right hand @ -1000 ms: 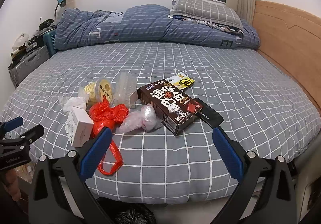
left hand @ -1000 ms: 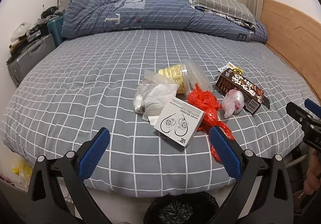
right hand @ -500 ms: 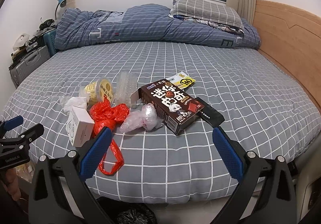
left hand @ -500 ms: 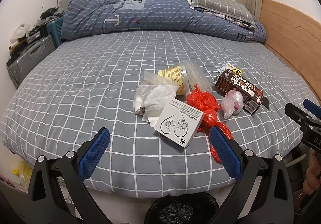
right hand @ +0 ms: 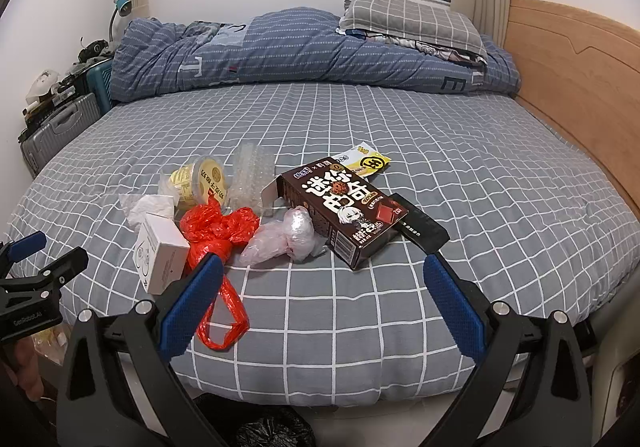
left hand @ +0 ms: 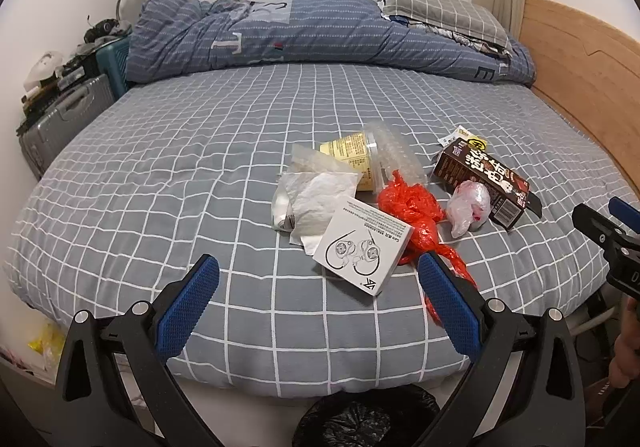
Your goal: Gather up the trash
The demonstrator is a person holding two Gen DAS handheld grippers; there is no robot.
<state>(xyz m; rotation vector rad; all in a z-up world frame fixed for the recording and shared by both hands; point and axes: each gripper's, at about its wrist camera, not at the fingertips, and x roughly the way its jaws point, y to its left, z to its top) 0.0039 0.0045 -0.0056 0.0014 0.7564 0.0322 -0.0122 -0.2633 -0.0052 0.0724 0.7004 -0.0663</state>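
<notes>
A heap of trash lies on the grey checked bed point(left hand: 160, 183): a white earphone box point(left hand: 362, 249) point(right hand: 162, 253), a red plastic bag point(left hand: 412, 209) point(right hand: 218, 233), crumpled white paper point(left hand: 316, 199), a yellow cup point(left hand: 354, 163) point(right hand: 202, 183), a pale plastic wad point(left hand: 468, 207) point(right hand: 288, 237), a brown chocolate box point(left hand: 484, 177) point(right hand: 346, 207) and a yellow wrapper point(right hand: 366, 163). My left gripper point(left hand: 320, 303) is open, hovering at the bed's near edge before the white box. My right gripper point(right hand: 324, 303) is open too, short of the brown box. A black-bagged bin point(left hand: 368, 419) point(right hand: 272, 427) sits below.
A blue folded quilt point(left hand: 320, 35) and a checked pillow point(left hand: 440, 11) lie at the far side. The wooden headboard point(left hand: 580, 63) runs along the right. A grey suitcase point(left hand: 64, 119) with clutter stands left of the bed. A hand point(left hand: 628, 347) holds the other gripper.
Both grippers have risen and tilted very slightly; the trash looks a touch lower in view. Nothing has been taken hold of or moved.
</notes>
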